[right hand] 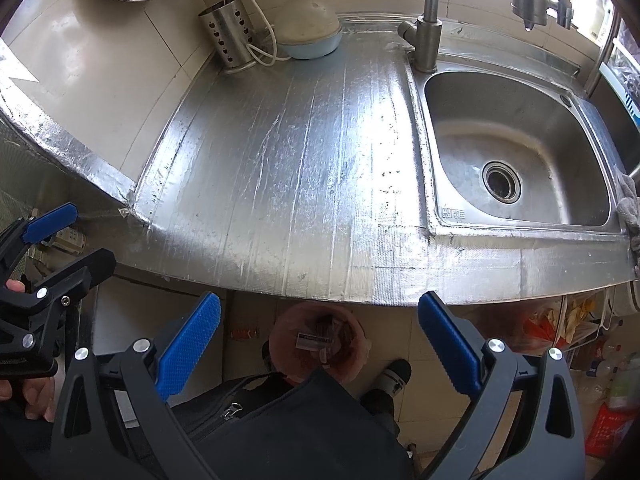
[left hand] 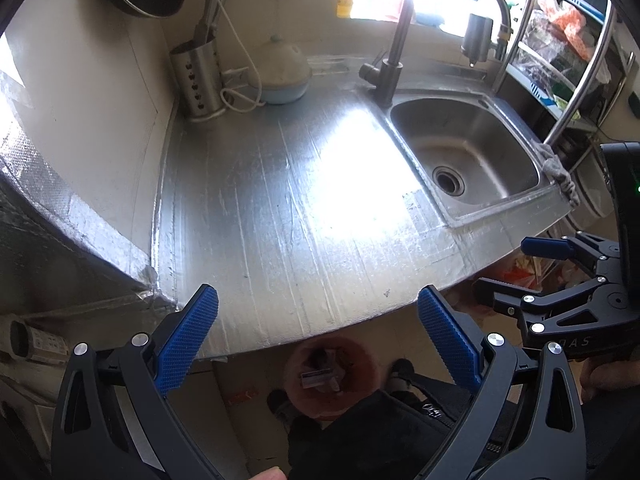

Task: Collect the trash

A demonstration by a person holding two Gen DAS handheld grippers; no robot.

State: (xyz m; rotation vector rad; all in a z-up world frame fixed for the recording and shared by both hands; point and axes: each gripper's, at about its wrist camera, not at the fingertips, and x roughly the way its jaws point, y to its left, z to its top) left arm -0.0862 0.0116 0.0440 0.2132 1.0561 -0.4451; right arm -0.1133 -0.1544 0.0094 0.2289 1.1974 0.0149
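A reddish trash bin (left hand: pixel 332 376) stands on the floor below the counter's front edge, with wrappers and scraps inside; it also shows in the right wrist view (right hand: pixel 318 344). My left gripper (left hand: pixel 318 340) is open and empty, held above the counter edge and the bin. My right gripper (right hand: pixel 320 344) is open and empty, also above the bin. The right gripper shows at the right of the left wrist view (left hand: pixel 520 264). The left gripper shows at the left of the right wrist view (right hand: pixel 76 236). The foil-covered counter (right hand: pixel 280 160) carries no loose trash.
A steel sink (right hand: pixel 516 148) with a tap (right hand: pixel 428 32) sits at the right. A steel utensil holder (right hand: pixel 228 36), a blue-and-cream lidded pot (right hand: pixel 308 32) and a white cord stand at the back. A rack (left hand: pixel 560 48) with bags stands far right. Bags and bottles (right hand: pixel 600 368) lie on the floor.
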